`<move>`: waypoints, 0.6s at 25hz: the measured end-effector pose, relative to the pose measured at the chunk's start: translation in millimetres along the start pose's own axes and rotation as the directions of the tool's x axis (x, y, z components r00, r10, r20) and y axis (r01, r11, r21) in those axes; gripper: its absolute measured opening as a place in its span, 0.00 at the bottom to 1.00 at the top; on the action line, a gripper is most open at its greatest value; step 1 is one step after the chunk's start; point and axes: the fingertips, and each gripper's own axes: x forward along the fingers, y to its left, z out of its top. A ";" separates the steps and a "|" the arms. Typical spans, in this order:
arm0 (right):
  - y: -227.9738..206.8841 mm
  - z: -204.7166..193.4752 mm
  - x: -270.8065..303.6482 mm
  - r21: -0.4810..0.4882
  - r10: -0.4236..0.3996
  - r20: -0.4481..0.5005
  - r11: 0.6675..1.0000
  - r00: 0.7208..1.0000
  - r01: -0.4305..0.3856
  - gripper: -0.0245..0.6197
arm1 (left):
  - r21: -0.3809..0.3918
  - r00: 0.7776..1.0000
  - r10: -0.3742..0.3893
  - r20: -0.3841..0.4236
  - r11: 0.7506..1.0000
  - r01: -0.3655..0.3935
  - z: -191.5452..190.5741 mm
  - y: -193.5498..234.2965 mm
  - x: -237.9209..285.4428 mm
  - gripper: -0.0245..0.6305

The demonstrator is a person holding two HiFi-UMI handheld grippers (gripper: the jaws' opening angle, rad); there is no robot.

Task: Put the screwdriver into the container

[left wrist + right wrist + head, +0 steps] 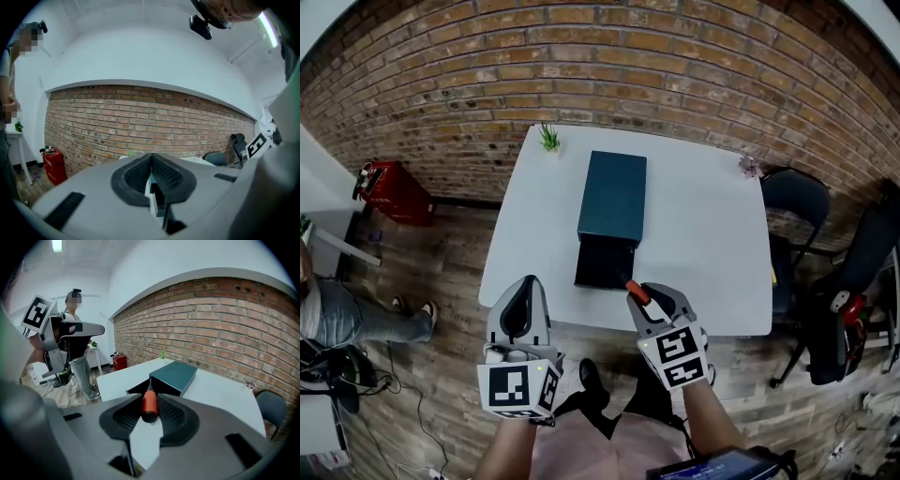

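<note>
The right gripper [151, 395] pinched the screwdriver [149, 405] (orange handle) in its jaws near the container [612, 199]; the left gripper [151, 161] kept its jaws pressed together.

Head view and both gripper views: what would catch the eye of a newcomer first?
First, the orange-handled screwdriver clamped in the right claw, its tip pointing toward the dark teal container in the middle of the white table. The left claw is shut and empty. A brick wall stands behind the table.
</note>
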 end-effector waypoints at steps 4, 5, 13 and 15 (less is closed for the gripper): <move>1.3 -7.5 9.4 0.007 0.000 -0.028 1.000 1.000 0.000 0.20 | -0.006 1.000 -0.001 -0.014 1.000 0.001 -7.0 5.6 2.5 0.06; 0.4 -9.0 12.3 0.009 -0.001 -0.035 1.000 0.999 0.001 0.20 | -0.006 1.000 -0.002 -0.017 1.000 0.002 -8.4 6.7 4.3 0.06; -5.3 -20.5 40.8 0.027 0.001 -0.088 1.000 0.996 0.001 0.20 | -0.010 0.998 0.002 -0.055 1.000 -0.002 -23.0 23.2 22.6 0.06; -7.8 -21.1 49.0 0.030 0.002 -0.097 1.000 0.995 0.001 0.20 | -0.012 0.998 0.002 -0.063 1.000 -0.003 -26.0 27.4 29.2 0.06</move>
